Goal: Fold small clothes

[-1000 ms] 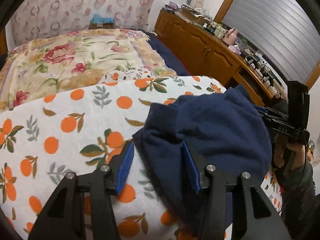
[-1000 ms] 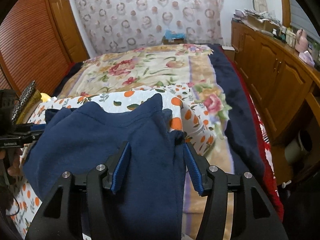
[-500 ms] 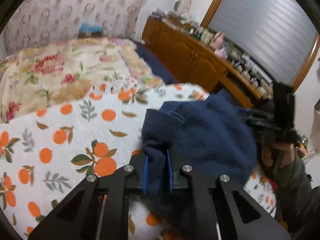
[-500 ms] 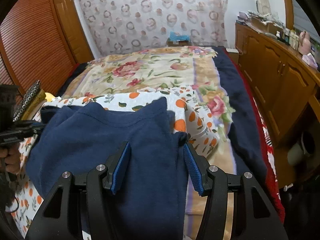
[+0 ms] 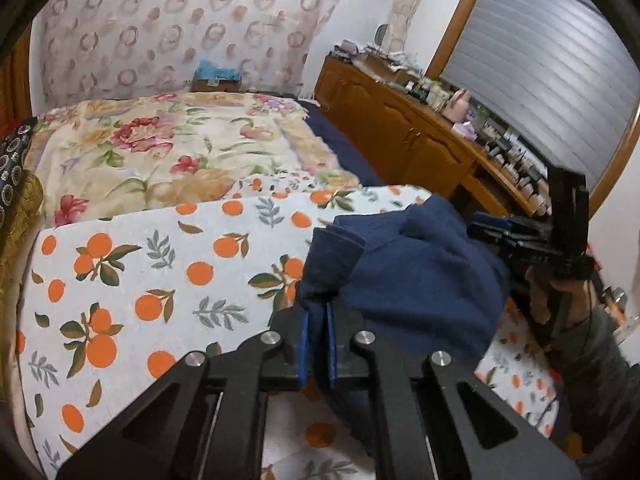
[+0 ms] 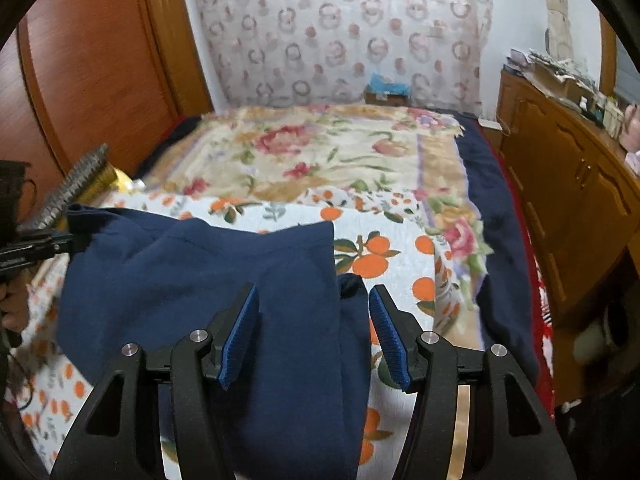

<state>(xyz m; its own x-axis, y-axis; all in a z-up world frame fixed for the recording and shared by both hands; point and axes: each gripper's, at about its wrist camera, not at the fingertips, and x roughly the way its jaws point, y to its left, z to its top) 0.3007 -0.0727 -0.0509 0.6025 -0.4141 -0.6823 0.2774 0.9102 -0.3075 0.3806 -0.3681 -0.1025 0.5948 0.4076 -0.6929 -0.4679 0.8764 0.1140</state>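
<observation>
Navy garment (image 5: 420,276) w/ corner clamped in left gripper (image 5: 316,324), bunched betw. right gripper (image 6: 314,320) jaws, opening.

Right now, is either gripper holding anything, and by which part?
The left gripper is shut on a bunched edge of the navy garment. The right gripper holds nothing: open, cloth between its pads.

Orange-print sheet (image 5: 132,280) spread across near end of bed. Floral blanket (image 5: 160,148) beyond it at 12 o'clock. Wooden cabinet (image 5: 404,140) at 2 o'clock, top crowded with small items. Ring-patterned curtain (image 6: 340,32) behind bed. Wooden door (image 6: 96,64) at 10 o'clock.
</observation>
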